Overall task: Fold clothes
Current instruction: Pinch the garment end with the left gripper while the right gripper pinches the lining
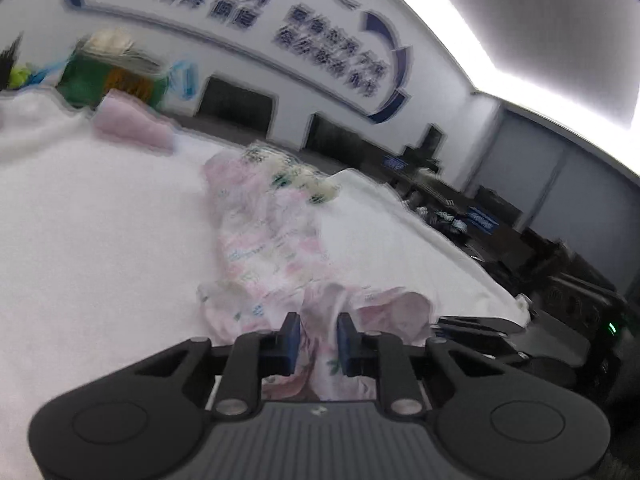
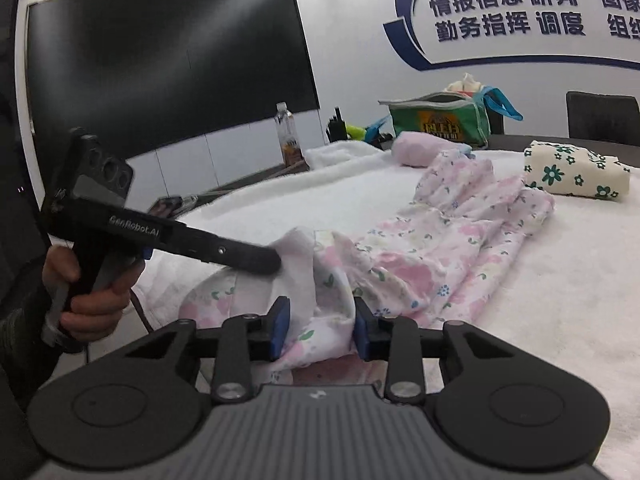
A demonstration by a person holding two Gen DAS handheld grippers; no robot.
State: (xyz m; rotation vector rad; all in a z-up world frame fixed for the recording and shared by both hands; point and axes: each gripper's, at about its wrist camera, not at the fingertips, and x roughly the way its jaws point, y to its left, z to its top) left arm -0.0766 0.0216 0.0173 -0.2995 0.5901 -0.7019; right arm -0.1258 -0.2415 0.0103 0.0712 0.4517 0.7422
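A: Fabric fills both sets of tongs. The left gripper point(image 1: 318, 342) has its blue pads drawn close, with a bunched fold of the floral garment point(image 1: 268, 248) squeezed between them. The right gripper point(image 2: 321, 330) stands wider, and a thicker wad of the same garment point(image 2: 432, 256) sits between its pads and seems to touch both.

B: So both have hold of it?

A: It looks so. From the right wrist view the left gripper's tip point(image 2: 260, 260) is buried in the raised edge just beside the right one. The two grips sit side by side on the near edge, probably so that edge can be lifted evenly for a fold.

B: And where does the rest lie?

A: Stretched away from the grippers across the white towel-covered table point(image 2: 540, 320), rumpled, not yet flat. I'd judge the fold has barely begun.

B: Anything beyond?

A: A folded flower-print piece point(image 2: 576, 176) lies past the garment's far end, a pink bundle point(image 2: 420, 148) further back, and a green bag point(image 2: 440, 120) behind that.
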